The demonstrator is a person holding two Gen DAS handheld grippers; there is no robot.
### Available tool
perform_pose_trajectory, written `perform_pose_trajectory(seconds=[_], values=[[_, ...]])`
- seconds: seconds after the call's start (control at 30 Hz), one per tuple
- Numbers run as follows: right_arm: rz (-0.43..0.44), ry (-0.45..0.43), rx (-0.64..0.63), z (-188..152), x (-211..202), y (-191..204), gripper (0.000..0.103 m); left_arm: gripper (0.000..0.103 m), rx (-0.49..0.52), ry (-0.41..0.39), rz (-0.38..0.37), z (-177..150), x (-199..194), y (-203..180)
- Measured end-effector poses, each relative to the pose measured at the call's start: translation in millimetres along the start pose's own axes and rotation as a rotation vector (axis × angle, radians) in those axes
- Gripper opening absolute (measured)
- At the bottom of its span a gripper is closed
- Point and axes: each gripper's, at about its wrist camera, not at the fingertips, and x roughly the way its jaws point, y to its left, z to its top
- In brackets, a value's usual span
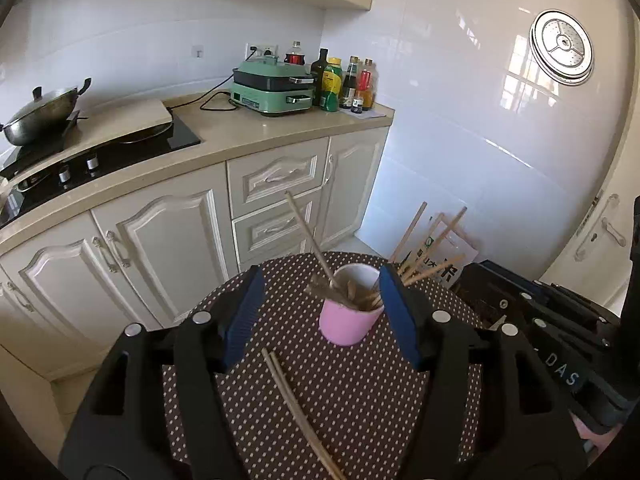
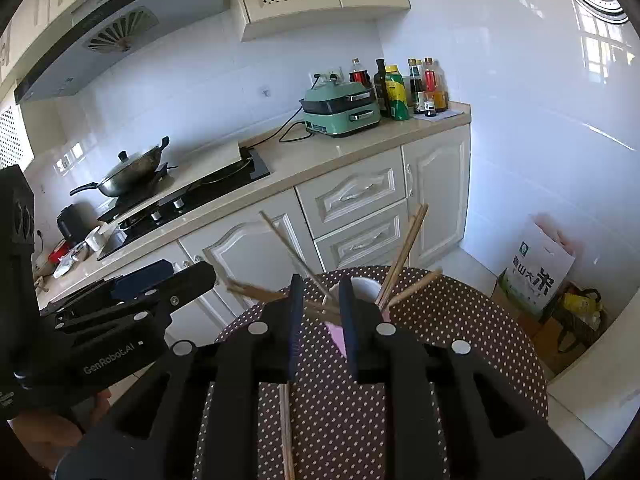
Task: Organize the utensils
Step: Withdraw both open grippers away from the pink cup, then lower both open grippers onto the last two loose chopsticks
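A pink cup [image 1: 346, 324] stands on the round table with the brown dotted cloth [image 1: 360, 408]. Several wooden chopsticks [image 1: 308, 236] lean out of it in different directions. One more pair of chopsticks [image 1: 296, 408] lies flat on the cloth, nearer than the cup. My left gripper [image 1: 322, 276] is open wide; the cup is just beyond its blue pads, untouched. My right gripper [image 2: 321, 284] has a narrow gap between its pads and grips nothing. The cup [image 2: 336, 336] is mostly hidden behind it, and the loose pair [image 2: 286, 428] lies under it.
Cream cabinets [image 1: 168, 248] and a counter [image 1: 248, 136] lie beyond the table, with a wok [image 1: 40, 112], a green appliance [image 1: 272, 88] and several bottles. A rice bag [image 2: 536, 276] stands on the floor at the right. The left gripper's body [image 2: 132, 304] is close at the right gripper's left.
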Motion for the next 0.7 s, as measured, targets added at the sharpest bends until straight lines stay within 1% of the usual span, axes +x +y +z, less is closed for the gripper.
perform_pose_trajectory(seconds=[0.1,0.23,0.47,0.7], values=[[-0.006,0.011,0.008,-8.3,-5.4,4.8,0.020,0.064,0.002,0.012,0.004,-11.3,-8.4,5.9],[-0.013,0.037,0.021,-26.6,-9.1,12.1,0.021,0.065,-0.007,0.057,0.009,-31.9,-14.5,15.8],[-0.012,0.121,0.014,-62.9,2.2,28.6,0.021,0.067,-0.057,0.199,0.018,-77.3,-8.9,39.4],[-0.007,0.215,0.004,-85.9,24.8,33.2,0.021,0.070,-0.127,0.322,0.024,-108.2,17.7,58.4]])
